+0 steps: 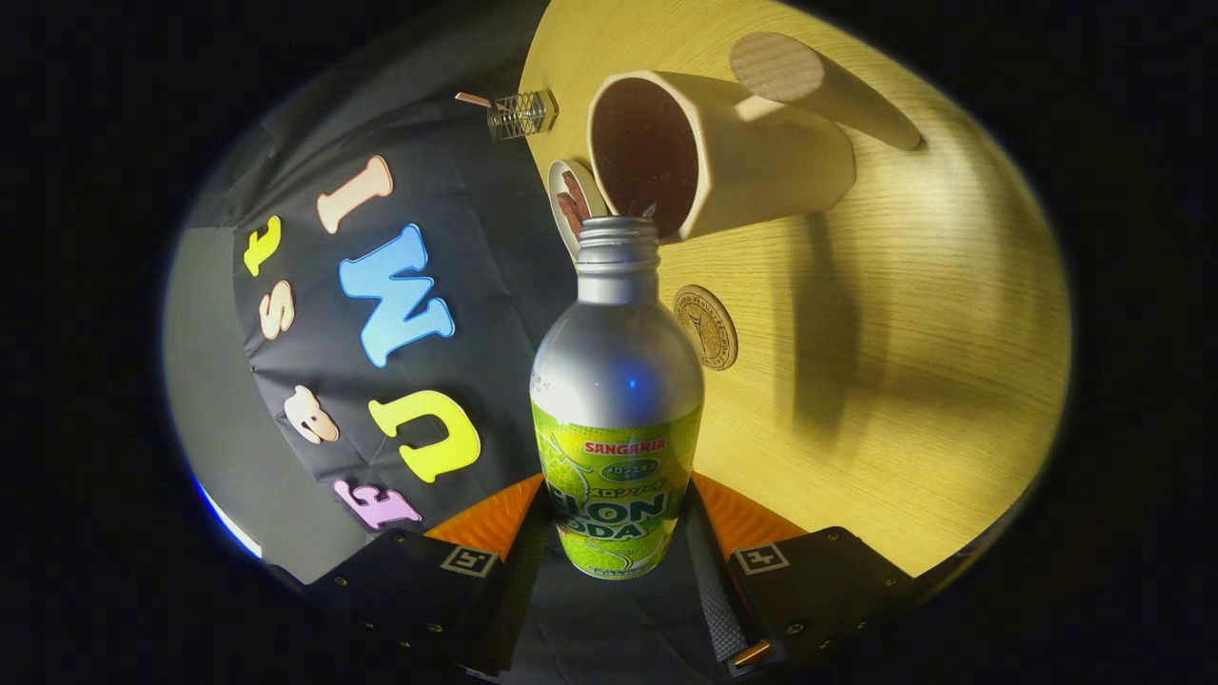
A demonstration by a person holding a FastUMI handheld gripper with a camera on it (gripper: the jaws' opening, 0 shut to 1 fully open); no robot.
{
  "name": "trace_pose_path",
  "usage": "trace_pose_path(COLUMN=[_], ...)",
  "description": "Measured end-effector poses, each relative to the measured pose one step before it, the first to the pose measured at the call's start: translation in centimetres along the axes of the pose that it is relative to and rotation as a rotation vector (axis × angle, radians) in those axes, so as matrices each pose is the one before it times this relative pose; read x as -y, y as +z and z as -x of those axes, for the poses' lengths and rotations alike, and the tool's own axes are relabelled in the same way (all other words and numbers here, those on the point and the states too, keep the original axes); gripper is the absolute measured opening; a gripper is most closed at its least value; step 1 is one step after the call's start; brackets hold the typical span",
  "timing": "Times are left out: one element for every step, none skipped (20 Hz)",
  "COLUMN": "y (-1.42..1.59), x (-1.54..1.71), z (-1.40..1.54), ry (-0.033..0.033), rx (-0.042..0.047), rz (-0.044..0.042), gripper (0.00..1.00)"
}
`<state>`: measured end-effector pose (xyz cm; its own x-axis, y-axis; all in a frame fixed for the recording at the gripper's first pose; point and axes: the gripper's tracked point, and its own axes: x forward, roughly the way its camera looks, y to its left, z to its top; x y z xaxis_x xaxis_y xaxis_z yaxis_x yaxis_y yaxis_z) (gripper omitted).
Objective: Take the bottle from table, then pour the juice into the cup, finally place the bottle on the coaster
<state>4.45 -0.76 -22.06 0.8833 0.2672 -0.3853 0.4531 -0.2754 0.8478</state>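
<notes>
The claw (617, 533) grips the bottle (617, 400) by its lower body, one finger pressed to each side of the green label, so the jaws sit narrowed around it. The bottle runs straight ahead from between the fingers: a silver metal shell with a rounded shoulder and a threaded neck that is uncapped. Its base is hidden down between the fingers, and what liquid it holds cannot be told through the metal.

Just beyond the bottle's shoulder, a little to the right, a round brown coaster (705, 326) with an embossed ring lies flat on the wooden table (933, 381), apart from the bottle.

Right ahead of the bottle's open mouth is the cup (723, 152), a pale faceted vessel with a thick wooden peg handle. Its opening faces the neck, and the inside looks dark brown; whether that is liquid or only the dark wall is hard to say.

Beside the cup's rim, partly covered by it, is a small round disc (571, 205) with a brownish picture. Farther off, at the table's edge, a small clear ribbed object (521, 114) is too small to identify.
</notes>
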Motion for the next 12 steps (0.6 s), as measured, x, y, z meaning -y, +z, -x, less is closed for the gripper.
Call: trace_pose_path(y=[-0.009, -0.031, 0.02, -0.043, 0.0, -0.008, 0.106, 0.164, -0.01, -0.028, 0.022, -0.008], x=[-0.165, -0.089, -0.118, -0.027, -0.149, -0.001, -0.132, -0.043, -0.045, 0.015, -0.112, -0.005], z=[-0.034, 0.06, 0.025, -0.064, 0.069, -0.007, 0.071, 0.065, 0.065, 0.043, 0.067, -0.021], ry=[0.00103, 0.00268, 0.00062, 0.00125, 0.00169, -0.00105, 0.00196, 0.00183, 0.00178, 0.00005, 0.00013, 0.00053], rx=[-0.00183, -0.00048, -0.00024, -0.00307, -0.00426, -0.00257, 0.00226, 0.00229, 0.00265, -0.00174, -0.00097, -0.00269], rz=[-0.00931, -0.00976, -0.00983, -0.0083, -0.00473, -0.00333, -0.00337, -0.00538, -0.00611, -0.00407, -0.00448, -0.00566], gripper=[0.75, 0.75, 0.75, 0.75, 0.75, 0.75, 0.75, 0.75, 0.75, 0.75, 0.75, 0.75])
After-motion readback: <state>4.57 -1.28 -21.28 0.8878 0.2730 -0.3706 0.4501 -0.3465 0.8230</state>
